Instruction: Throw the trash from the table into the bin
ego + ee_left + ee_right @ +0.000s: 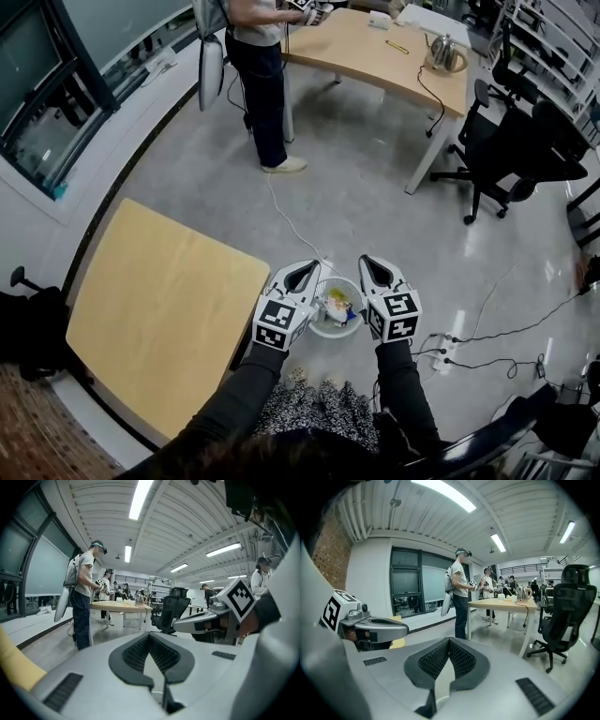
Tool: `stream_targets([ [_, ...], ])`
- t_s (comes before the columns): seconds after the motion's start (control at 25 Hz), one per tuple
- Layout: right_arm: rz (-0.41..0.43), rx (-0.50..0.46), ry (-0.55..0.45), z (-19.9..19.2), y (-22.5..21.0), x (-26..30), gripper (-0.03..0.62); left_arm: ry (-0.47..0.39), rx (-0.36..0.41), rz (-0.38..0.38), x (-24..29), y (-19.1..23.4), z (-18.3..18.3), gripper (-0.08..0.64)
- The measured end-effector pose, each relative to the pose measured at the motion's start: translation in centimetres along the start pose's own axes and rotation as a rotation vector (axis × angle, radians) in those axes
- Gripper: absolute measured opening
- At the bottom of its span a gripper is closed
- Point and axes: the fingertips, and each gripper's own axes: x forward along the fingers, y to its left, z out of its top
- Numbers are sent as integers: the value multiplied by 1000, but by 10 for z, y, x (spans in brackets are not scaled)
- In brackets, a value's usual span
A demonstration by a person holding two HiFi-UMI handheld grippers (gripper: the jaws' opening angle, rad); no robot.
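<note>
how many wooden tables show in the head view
2: the near table at lower left, and the far table at top, with a kettle on it. More may stand out of frame.

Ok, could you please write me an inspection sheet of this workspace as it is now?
Surface: table top bare, nothing seen on it.
Job's things: bin on the floor by the table's corner, trash inside.
Clutter: nothing seen.
Grippers: left gripper and right gripper both shut and empty, either side of the bin in the head view.
Cables: white cable crosses the floor towards the bin; power strip with black cables on the right.
Surroundings: person at a second table with a kettle; chairs beside it.
</note>
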Motion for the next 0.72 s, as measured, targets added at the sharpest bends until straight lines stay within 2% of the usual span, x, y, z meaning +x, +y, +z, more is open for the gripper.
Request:
stream_targets([
  [0.2,-27,-9,-24,24,9,-18,12,-17,6,-4,-8,-4,21,-12],
  [0.72,-13,-52,-101,69,24,-36,12,-108,27,-15,-23,-7,67,-12],
])
